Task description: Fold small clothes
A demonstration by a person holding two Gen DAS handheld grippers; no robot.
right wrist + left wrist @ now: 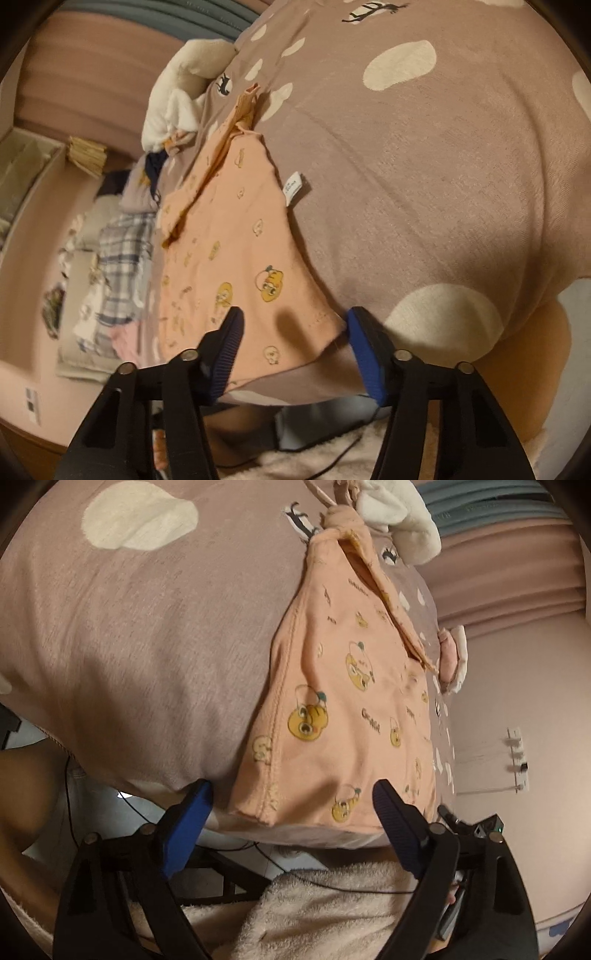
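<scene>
A small peach garment (351, 686) printed with yellow cartoon animals lies flat on a mauve bedspread (147, 646) with cream blobs. Its near hem hangs at the bed's front edge. My left gripper (291, 805) is open astride the hem's left corner; the left blue pad (192, 812) is clear of the cloth, the right pad (391, 819) lies over it. In the right wrist view the same garment (229, 236) shows a white label (295, 186). My right gripper (293, 328) is open around the hem's right corner, with cloth between its pads.
A white plush toy (399, 513) lies beyond the garment's far end. Left of the bed in the right wrist view, a heap of plaid and other clothes (118, 243). Fluffy cream fabric (314, 904) and black cables (236, 845) are below the bed edge.
</scene>
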